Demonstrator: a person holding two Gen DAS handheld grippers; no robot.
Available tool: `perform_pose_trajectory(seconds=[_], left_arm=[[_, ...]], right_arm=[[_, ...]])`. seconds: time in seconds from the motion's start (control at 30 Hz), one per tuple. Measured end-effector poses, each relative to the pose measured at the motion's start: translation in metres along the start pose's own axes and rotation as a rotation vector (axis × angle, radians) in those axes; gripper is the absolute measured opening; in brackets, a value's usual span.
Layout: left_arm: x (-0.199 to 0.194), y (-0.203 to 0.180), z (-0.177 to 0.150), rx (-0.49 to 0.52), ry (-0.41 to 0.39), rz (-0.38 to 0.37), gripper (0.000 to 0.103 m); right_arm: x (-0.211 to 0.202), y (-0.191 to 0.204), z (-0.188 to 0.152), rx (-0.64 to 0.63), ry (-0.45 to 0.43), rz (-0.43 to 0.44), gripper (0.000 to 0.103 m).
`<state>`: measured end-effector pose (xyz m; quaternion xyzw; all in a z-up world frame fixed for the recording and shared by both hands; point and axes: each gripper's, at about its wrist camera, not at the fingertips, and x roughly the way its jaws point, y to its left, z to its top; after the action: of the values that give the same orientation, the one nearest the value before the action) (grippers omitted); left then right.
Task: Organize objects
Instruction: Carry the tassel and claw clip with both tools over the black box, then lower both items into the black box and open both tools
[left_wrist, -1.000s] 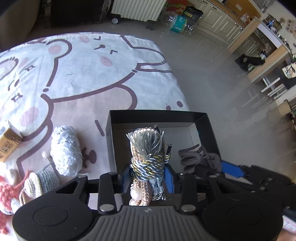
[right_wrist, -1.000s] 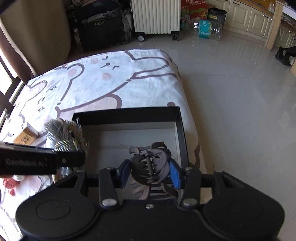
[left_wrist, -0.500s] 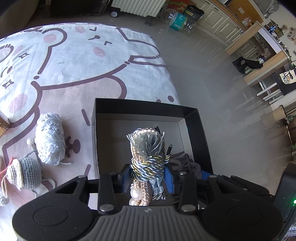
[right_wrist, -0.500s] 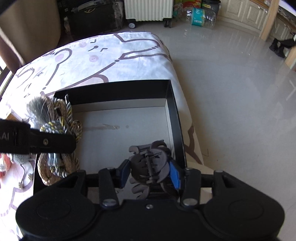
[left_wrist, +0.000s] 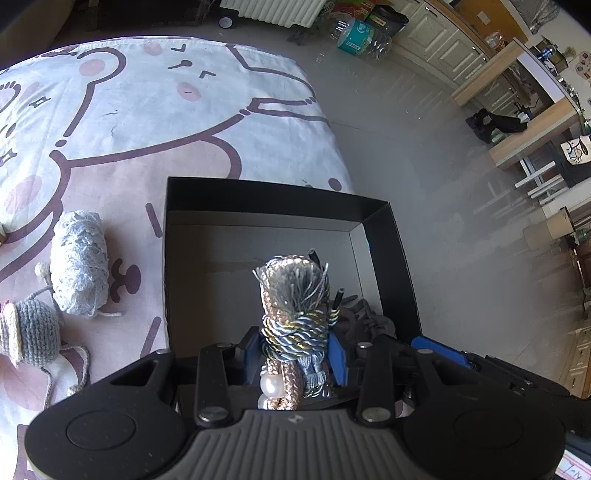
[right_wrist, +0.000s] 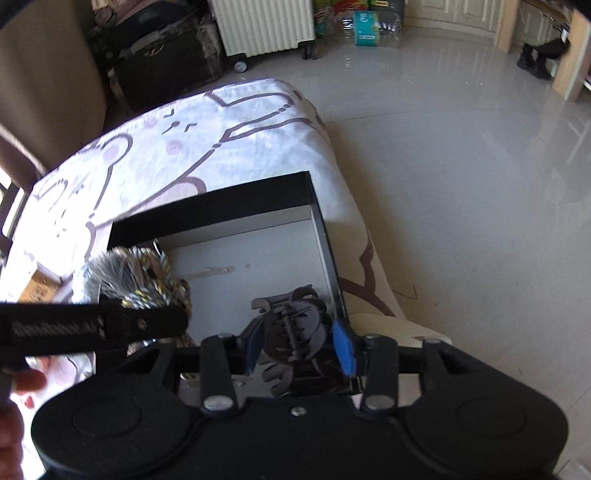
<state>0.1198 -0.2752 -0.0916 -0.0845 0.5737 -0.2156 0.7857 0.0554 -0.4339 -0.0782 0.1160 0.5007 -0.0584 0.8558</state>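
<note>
Left wrist view: the left tongs are closed on a rope tassel, its fringed head upright between the blue pads; its lower end, with a pearl bead, is cut off behind the tongs' body; the tassel hangs over the near part of an open black box that sits on a bear-print bedsheet; the box's near wall is hidden by the tongs. At the box's right near corner only dark fragments of a hair claw clip show, with the right tongs' body partly masking it. On the sheet left of the box lie a pale lace roll and a grey crocheted toy, the toy cut off by the frame edge. Right wrist view: the right tongs grip the hair claw clip above the box's near right corner; the clip's lower teeth blur into shadow; the left tongs cross the frame, hiding the middle of the tassel; a cardboard carton beyond is mostly hidden; motion blur softens this view.
</note>
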Motion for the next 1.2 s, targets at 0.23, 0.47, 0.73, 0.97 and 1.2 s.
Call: perform_pose_trajectory(seconds=[0.23,0.47,0.73,0.97,1.2], left_arm=[[0.010,-0.002,-0.002,-0.022,0.014,-0.004,0.040],[0.029,-0.010,-0.006,-0.062,0.045,-0.043,0.040],[0.034,-0.005,-0.005,-0.062,0.041,0.008,0.055],[0.029,0.009,-0.003,-0.090,0.030,0.009,0.034],[0.041,0.002,-0.009,-0.046,0.052,-0.002,0.028]], right_arm=[[-0.004,-0.007,-0.001,0.024,-0.019,0.033,0.043],[-0.024,-0.022,0.000,0.099,-0.072,0.051,0.043],[-0.031,-0.030,-0.003,0.141,-0.085,0.061,0.043],[-0.028,-0.028,-0.004,0.150,-0.081,0.068,0.043],[-0.029,-0.023,-0.004,0.136,-0.077,0.066,0.043]])
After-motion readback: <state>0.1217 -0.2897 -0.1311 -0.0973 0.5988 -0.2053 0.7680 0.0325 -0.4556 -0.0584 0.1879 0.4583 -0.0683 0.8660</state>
